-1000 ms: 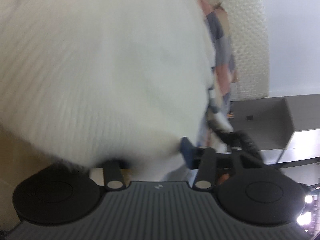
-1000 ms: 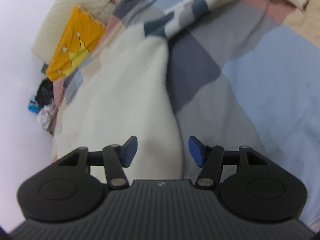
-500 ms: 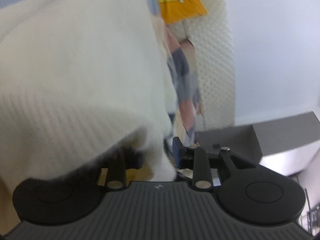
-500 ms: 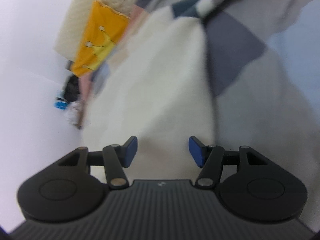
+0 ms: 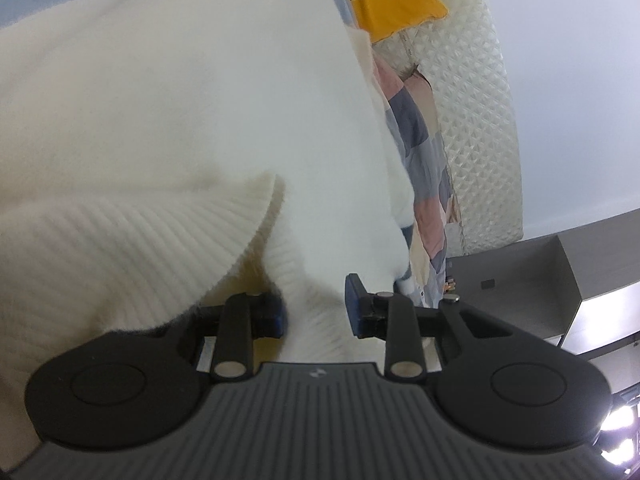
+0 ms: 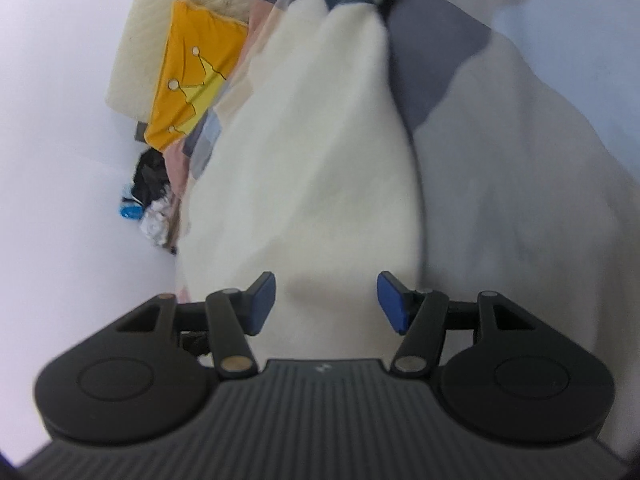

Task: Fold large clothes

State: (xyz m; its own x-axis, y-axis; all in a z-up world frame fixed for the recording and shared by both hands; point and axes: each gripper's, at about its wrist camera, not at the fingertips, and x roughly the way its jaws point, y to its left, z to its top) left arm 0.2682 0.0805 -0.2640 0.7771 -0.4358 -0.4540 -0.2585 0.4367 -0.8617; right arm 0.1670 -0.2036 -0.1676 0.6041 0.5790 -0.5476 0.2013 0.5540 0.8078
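A large white knit sweater (image 5: 180, 120) fills most of the left wrist view. Its ribbed hem hangs down between the blue pads of my left gripper (image 5: 315, 312), which is shut on that fabric. In the right wrist view the same sweater (image 6: 312, 160) lies spread on a patchwork bedspread (image 6: 500, 160). My right gripper (image 6: 326, 300) hovers over the sweater's near end, open, its pads wide apart with nothing pinched between them. The sweater's far end is blurred.
A yellow pillow (image 6: 196, 80) with a crown print leans on a cream quilted headboard (image 5: 476, 120) at the head of the bed. Dark and blue items (image 6: 148, 176) lie beside the bed by the white wall. A grey cabinet (image 5: 520, 272) stands beyond the bed's edge.
My left gripper's jaws narrowed onto the sweater's ribbed hem and it shifted sideways with the cloth. The right gripper rolled and moved in over the sweater, staying open.
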